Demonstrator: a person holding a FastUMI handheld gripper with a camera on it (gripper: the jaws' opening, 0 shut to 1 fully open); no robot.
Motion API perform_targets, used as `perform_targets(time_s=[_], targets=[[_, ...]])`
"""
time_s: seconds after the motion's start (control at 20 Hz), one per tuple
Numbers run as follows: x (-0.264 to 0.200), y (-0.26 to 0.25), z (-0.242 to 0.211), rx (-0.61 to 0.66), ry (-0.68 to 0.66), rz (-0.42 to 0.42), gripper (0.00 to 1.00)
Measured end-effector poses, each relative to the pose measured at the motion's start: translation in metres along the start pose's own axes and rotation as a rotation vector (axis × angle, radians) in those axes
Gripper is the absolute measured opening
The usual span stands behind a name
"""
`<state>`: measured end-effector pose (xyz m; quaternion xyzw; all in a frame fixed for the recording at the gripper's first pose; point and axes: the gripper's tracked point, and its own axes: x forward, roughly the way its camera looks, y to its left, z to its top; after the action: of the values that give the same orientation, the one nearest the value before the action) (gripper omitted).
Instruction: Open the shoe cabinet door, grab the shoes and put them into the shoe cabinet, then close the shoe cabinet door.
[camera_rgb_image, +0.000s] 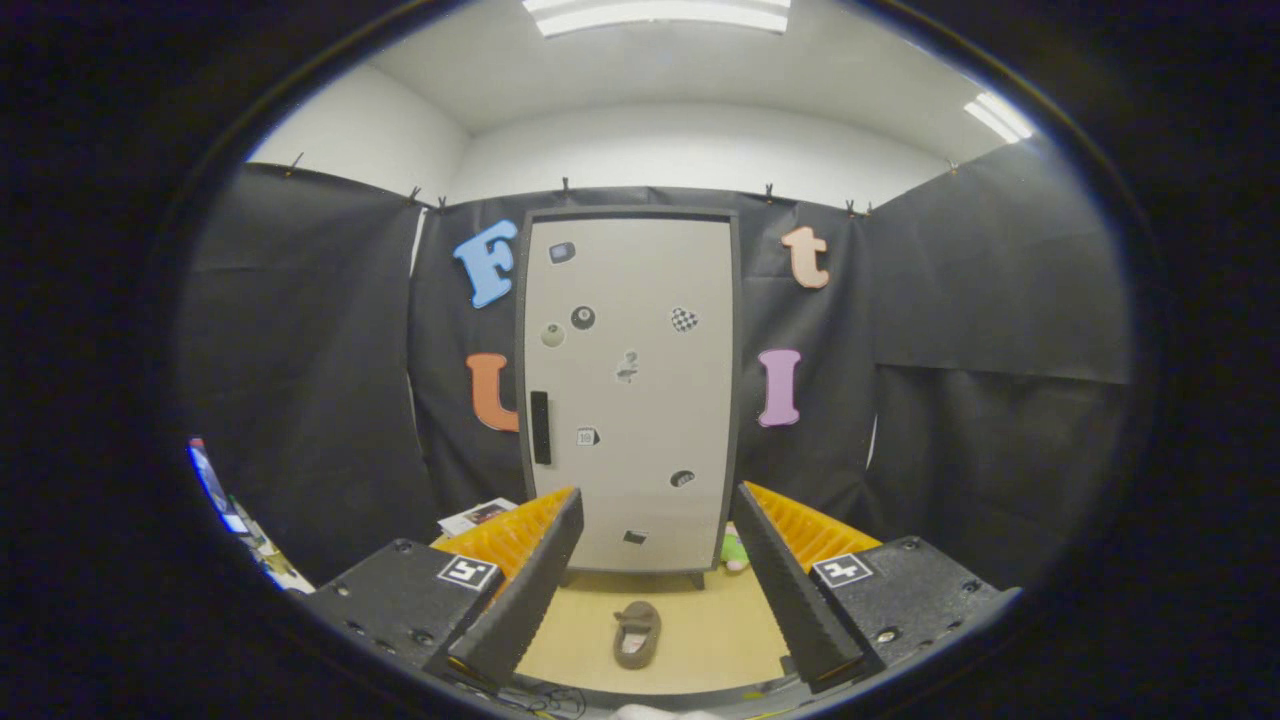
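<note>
A tall pale shoe cabinet (630, 390) with a dark frame stands against the booth's back wall, its door closed. A dark vertical handle (540, 427) sits on the door's left side, and several small stickers dot the door. A brown shoe (636, 634) lies on the tan floor in front of the cabinet, toe pointing toward it. My gripper (655, 505) is open, well short of the cabinet, and the shoe shows low down between the two fingers with nothing held.
A small green object (735, 550) lies on the floor at the cabinet's right foot. A flat printed sheet (478, 515) rests on the floor left of the cabinet. Black cloth walls close in on both sides.
</note>
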<state>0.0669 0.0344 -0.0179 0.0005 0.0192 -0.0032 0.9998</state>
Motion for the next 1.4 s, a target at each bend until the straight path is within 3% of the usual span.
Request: perform_targets(time_s=[0.35,1.05,1.4], targets=[[0.081,0.053,-0.016,-0.003,0.025,0.105,0.99],[0.299,0.131,-0.041,0.021,0.082,0.231,0.99],[0.356,0.167,-0.048,0.019,0.099,0.267,0.99]])
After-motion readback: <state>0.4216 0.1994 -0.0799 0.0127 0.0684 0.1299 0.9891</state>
